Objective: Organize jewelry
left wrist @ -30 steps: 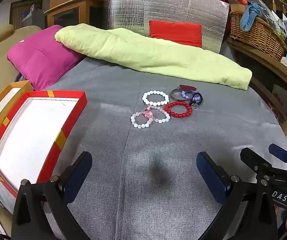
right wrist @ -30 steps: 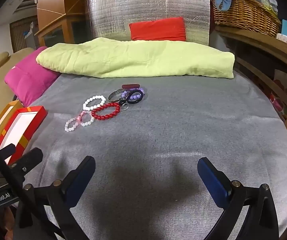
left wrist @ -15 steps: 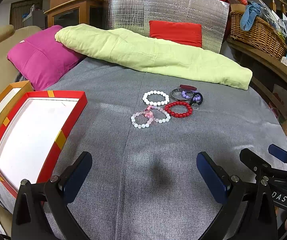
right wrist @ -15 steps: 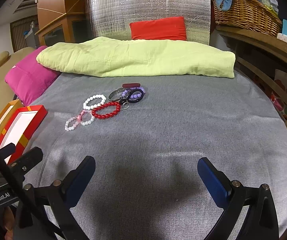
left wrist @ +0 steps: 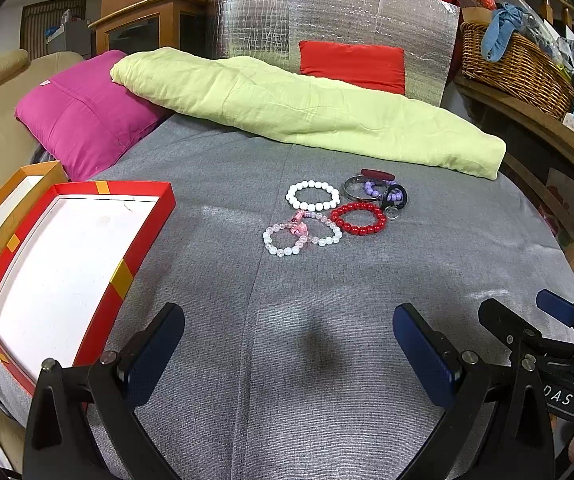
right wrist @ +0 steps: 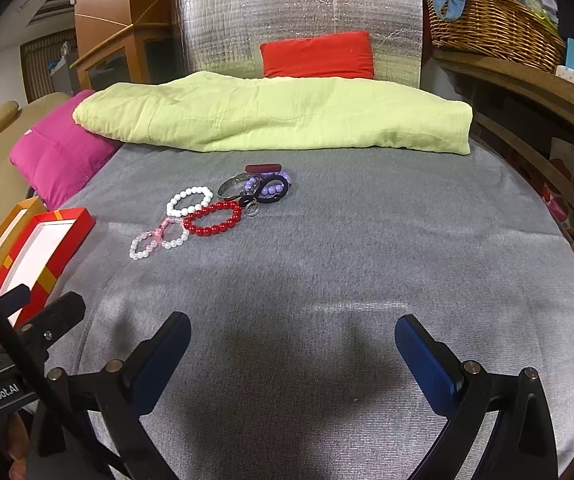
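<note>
Jewelry lot on grey cloth, unsorted; 2 hand-held grippers idle, both gaping wide and holding nothing.

Left hand-held gripper (left wrist: 289, 344) and right hand-held gripper (right wrist: 293, 350) hover at the near edge, well apart from the cluster: white bead bracelet (left wrist: 313, 197), red bead bracelet (left wrist: 358, 219), pale pink twisted bead bracelet (left wrist: 302, 234), silver metal bangle (left wrist: 361, 190), with purple beads and a black loop tangled behind. Red-rimmed white-lined cardboard tray (left wrist: 143, 244) lies to the left, nothing in it. Risk, as judged: pieces touch or overlap, so lifting 1 may drag a neighbour; round beads may slip from flat pads. Surface: grey woven cloth (right wrist: 367, 260), soft. Room: lime-green folded quilt (right wrist: 271, 120), magenta cushion (left wrist: 83, 120), wicker basket (right wrist: 495, 20).
</note>
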`<state>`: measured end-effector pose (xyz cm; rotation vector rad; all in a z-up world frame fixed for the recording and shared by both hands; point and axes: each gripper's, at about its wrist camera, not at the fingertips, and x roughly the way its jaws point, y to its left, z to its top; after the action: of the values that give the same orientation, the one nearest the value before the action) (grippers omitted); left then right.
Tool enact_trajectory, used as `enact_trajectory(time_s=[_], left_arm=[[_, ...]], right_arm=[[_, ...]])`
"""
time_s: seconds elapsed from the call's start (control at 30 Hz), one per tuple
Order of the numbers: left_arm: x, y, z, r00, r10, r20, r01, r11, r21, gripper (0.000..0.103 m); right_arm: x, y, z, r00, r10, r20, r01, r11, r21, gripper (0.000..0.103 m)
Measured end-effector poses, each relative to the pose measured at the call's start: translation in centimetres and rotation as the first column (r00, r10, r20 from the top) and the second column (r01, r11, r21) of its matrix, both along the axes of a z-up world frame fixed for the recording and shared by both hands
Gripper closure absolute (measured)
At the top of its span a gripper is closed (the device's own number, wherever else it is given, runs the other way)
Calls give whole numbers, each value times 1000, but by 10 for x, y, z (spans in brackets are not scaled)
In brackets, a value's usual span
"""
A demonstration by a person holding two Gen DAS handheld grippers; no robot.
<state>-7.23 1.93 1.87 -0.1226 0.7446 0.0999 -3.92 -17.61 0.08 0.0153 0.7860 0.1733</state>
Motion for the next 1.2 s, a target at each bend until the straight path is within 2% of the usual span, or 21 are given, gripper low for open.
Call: enact_trajectory(time_s=[0.4,0.7,0.93,1.03,1.1,1.2], left_arm=[[1,1,-1,1000,2,-5,-2,1000,0,0],[2,2,-3,1000,11,-5,-11,1000,-3,0],[-3,23,3,996,73,43,-71,996,-45,0],[-1,34,0,995,98,29,-96,992,-76,0],[0,38,-2,995,100,26,-97,991,-96,0],[1,42,-6,995,98,22,-95,991,-98,0]], right_arm=[[2,2,-3,1000,1,-9,-1,1000,-26,0],[2,1,-5,1000,-1,13,1,1000,0,0],[6,-3,-9,1000,-9,7,9,1000,-6,1],[9,-5,-13,1000,-12,-6,12,1000,5,5],[11,-4,-16,1000,-13,-15,13,1000,-1,13],[14,-5,-20,999,-6,-41,7,1000,17,18]])
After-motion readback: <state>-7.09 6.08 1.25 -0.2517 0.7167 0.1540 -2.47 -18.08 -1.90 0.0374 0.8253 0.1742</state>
